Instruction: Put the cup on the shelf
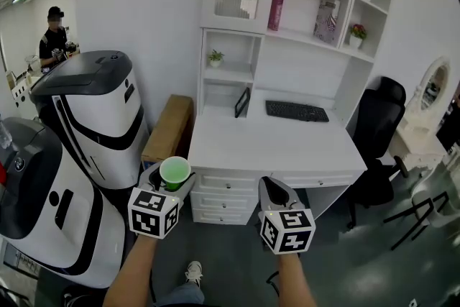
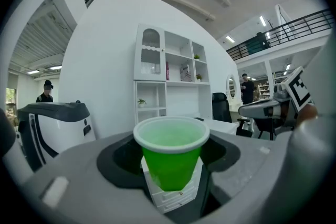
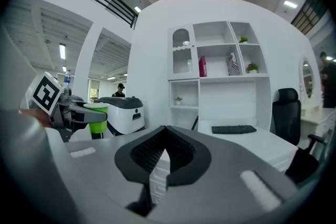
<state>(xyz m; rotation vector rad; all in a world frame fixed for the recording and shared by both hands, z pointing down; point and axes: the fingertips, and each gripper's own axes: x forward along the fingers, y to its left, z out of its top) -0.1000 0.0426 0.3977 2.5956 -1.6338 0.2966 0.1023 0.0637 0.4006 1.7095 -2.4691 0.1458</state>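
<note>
Left gripper (image 1: 172, 182): jaws clenched on the green cup (image 2: 172, 157), gripping its lower body, with the rim above the jaws. Right gripper (image 1: 277, 192): jaws pressed together, nothing between them.

Cup hangs in the air just in front of the desk's (image 1: 223, 194) front left corner, short of the edge. The right gripper is level with it, in front of the desk's middle.

Room: open floor between both grippers and the desk front. Front of the tabletop (image 1: 244, 140) is open, with the keyboard (image 1: 296, 111) at the back. The shelf unit (image 1: 309, 39) stands on the back of the desk, with a small plant (image 1: 215, 56) in its low left cubby. White machine (image 1: 93, 118) sits close on the desk's left, next to the left gripper. Chair (image 1: 377, 133) is on the desk's right.

Cup is upright, mouth up, long axis vertical.
</note>
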